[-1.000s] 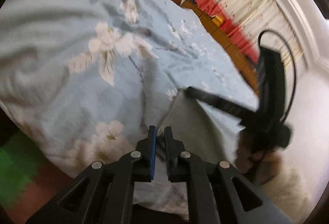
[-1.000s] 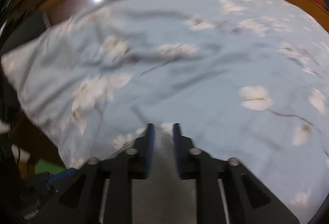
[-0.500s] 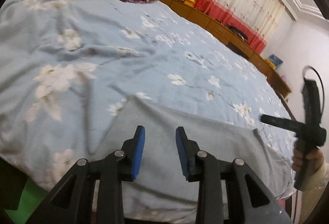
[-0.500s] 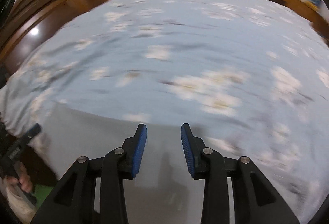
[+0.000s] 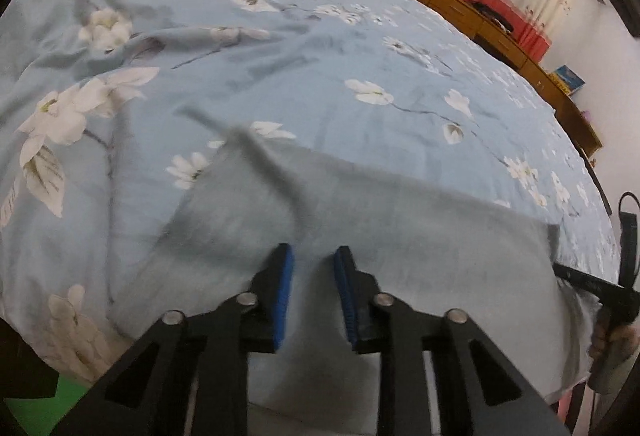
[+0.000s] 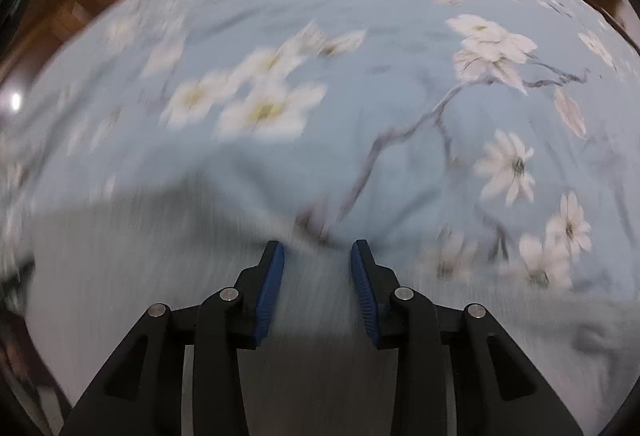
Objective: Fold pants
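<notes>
While the grey pants (image 5: 400,236) lie on the floral bedspread (image 5: 320,75), both tongs (image 5: 313,276) (image 6: 318,276) released, grasping nothing.

Grey pants (image 5: 360,220) on white-flowered pale-blue bedspread (image 5: 280,55).

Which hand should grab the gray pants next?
Probably the left. The left gripper is open above the gray pants, near a raised crease. The right gripper is open too, at the pants' blurred edge by the flowered bedspread.
</notes>
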